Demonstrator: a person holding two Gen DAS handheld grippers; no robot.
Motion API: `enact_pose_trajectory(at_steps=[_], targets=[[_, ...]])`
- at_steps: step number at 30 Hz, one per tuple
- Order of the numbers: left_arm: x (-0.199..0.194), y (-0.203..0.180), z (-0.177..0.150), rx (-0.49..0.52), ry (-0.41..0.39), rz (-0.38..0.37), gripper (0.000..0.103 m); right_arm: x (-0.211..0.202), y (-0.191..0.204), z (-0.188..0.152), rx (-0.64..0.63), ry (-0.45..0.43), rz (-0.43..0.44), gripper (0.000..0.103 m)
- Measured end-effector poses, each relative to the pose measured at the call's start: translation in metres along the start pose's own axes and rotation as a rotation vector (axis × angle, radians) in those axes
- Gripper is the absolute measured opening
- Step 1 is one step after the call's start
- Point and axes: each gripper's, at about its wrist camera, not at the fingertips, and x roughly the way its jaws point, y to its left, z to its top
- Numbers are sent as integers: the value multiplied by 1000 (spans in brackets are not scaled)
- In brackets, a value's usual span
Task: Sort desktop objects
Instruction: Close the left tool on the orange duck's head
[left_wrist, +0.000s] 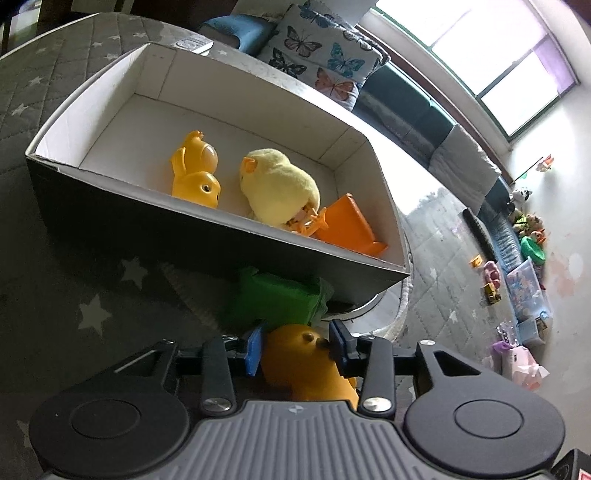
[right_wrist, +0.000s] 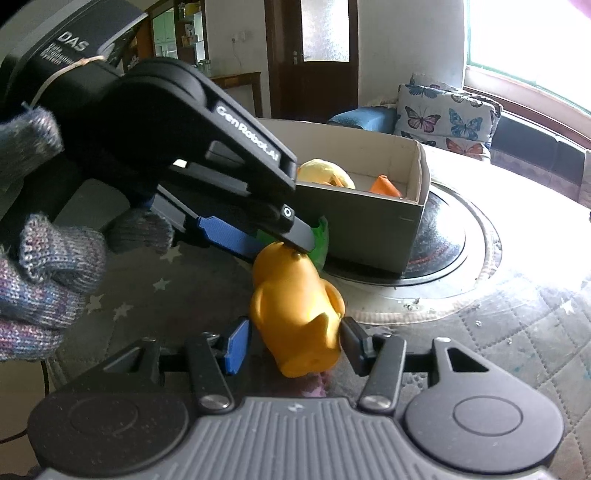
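An orange plastic duck toy (right_wrist: 291, 306) stands on the grey star-patterned cover. My right gripper (right_wrist: 295, 347) is shut on its lower body, a pad pressing each side. My left gripper (right_wrist: 277, 249) reaches in from the upper left in the right wrist view, its jaws spread around the toy's head. In the left wrist view the duck's head (left_wrist: 295, 354) sits between the left gripper's (left_wrist: 295, 343) pads, which stand open. Beyond is the grey box (left_wrist: 207, 236) with white inner walls. It holds another orange duck (left_wrist: 195, 173), a yellow plush chick (left_wrist: 277, 188) and an orange plastic piece (left_wrist: 347, 225).
A green crumpled thing (left_wrist: 280, 295) lies between the duck and the box's near wall. The box rests partly on a round black plate (right_wrist: 443, 240) set in the table. A gloved hand (right_wrist: 44, 277) holds the left gripper. A butterfly cushion (right_wrist: 447, 114) lies behind.
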Motion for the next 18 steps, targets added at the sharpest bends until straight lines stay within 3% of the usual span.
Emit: enact_pose_trajectory(at_steps=[18], targets=[[-3,-2,-1,19,14,18,43,-4,5,-1,-25,-13,-16,53]])
